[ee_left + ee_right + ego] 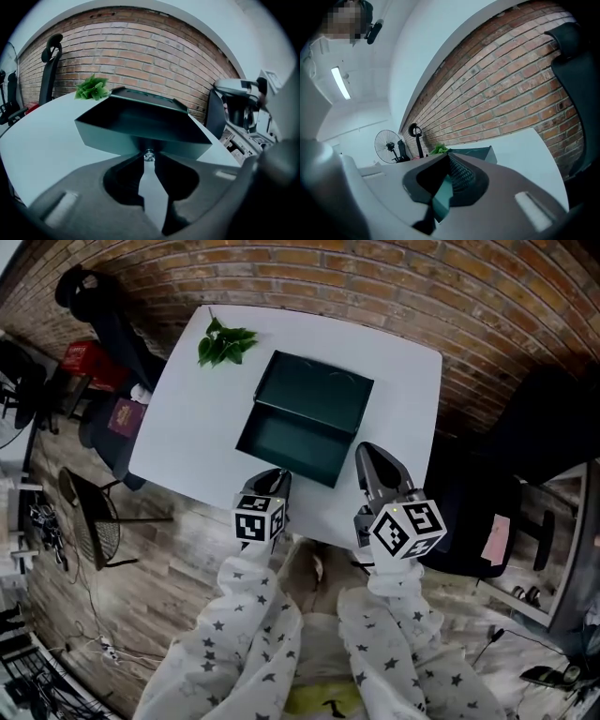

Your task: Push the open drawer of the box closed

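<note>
A dark green box [319, 388] lies on the white table [187, 418] with its drawer [295, 442] pulled out toward me. At the drawer's front wall [140, 140] is my left gripper [281, 476], its jaws drawn in on either side of the small silver knob [149, 154] and touching it. My right gripper [368, 456] hovers by the drawer's front right corner, tips together and holding nothing. In the right gripper view it [446, 158] is tilted up, with only a strip of the box [478, 152] above its jaws.
A sprig of green leaves [225, 343] lies at the table's far left corner. A brick wall [394, 287] stands behind the table. A wire chair [94, 521] is at the left, a dark office chair [478, 521] at the right.
</note>
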